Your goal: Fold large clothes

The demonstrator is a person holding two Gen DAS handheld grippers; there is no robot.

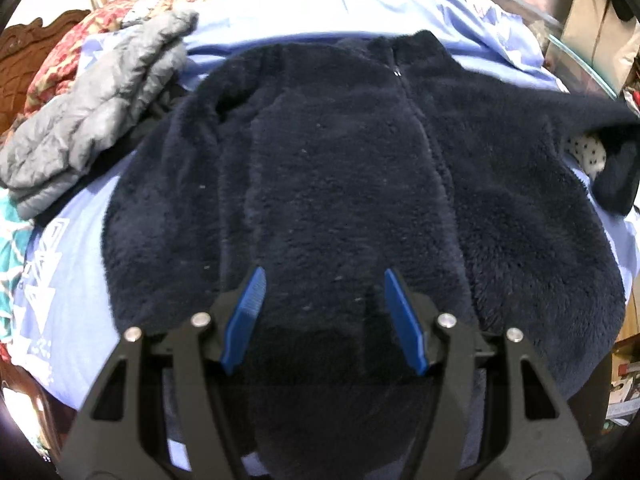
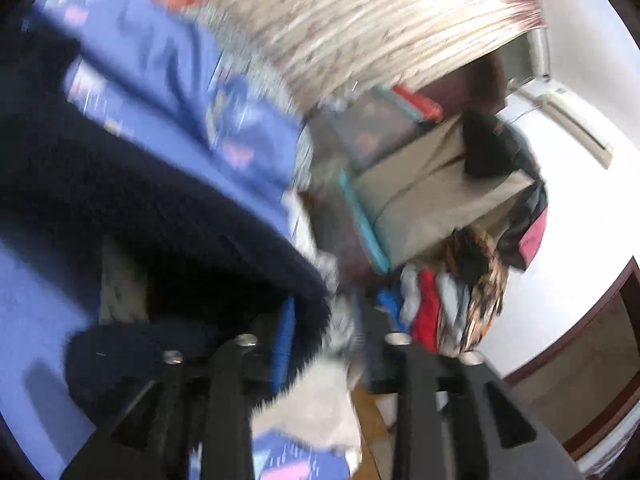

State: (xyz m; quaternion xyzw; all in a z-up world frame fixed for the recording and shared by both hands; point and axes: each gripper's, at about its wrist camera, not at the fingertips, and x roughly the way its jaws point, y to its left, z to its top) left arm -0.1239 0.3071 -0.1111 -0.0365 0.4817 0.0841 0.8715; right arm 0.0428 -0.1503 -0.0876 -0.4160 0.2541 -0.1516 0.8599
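A dark navy fleece jacket (image 1: 340,168) lies front up on the light blue bed sheet (image 1: 72,264), collar away from me, its left sleeve folded in over the body. My left gripper (image 1: 324,280) hovers open over the jacket's lower hem, its blue pads apart and holding nothing. In the blurred right wrist view, the jacket's right sleeve (image 2: 168,208) is lifted off the bed, and fleece sits between the fingers of my right gripper (image 2: 320,320). Only its left blue pad (image 2: 285,340) shows. The other pad is hidden behind cloth.
A grey puffer jacket (image 1: 96,112) lies bunched at the bed's left. A red floral quilt (image 1: 56,60) and a wooden headboard (image 1: 24,36) are behind it. Right of the bed stand a beige bag (image 2: 432,200), a pile of clothes (image 2: 448,304) and striped curtains (image 2: 360,28).
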